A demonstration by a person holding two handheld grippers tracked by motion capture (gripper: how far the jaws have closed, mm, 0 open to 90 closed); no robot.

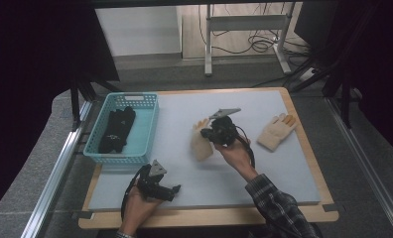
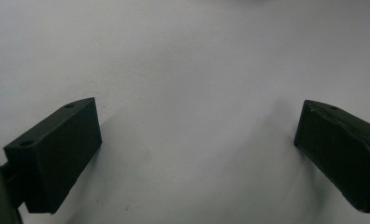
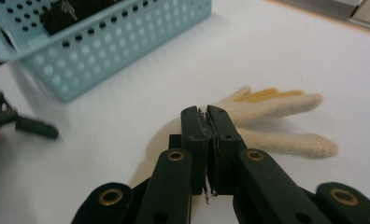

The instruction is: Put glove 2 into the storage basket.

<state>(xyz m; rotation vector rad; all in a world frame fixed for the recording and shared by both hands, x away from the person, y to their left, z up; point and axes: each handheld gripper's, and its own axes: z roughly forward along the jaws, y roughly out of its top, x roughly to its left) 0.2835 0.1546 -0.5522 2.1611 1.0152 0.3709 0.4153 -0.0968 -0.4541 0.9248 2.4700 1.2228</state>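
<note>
A pale grey mat (image 1: 264, 173) covers most of a light wooden tabletop (image 1: 303, 215), which stands over grey carpet, with a white desk frame and loose cables at the upper centre of the high view. At mid-frame the right gripper (image 1: 208, 133) has its fingers pressed together, pinching a cream knit glove (image 1: 201, 144) that hangs from them above the mat. A second cream glove (image 1: 276, 131) lies flat to the right. In the upper left a light-blue perforated basket (image 1: 147, 124) holds black gloves (image 1: 116, 130). At lower left the left gripper (image 1: 176, 189) rests low over the mat, fingers spread wide with nothing between them.
</note>
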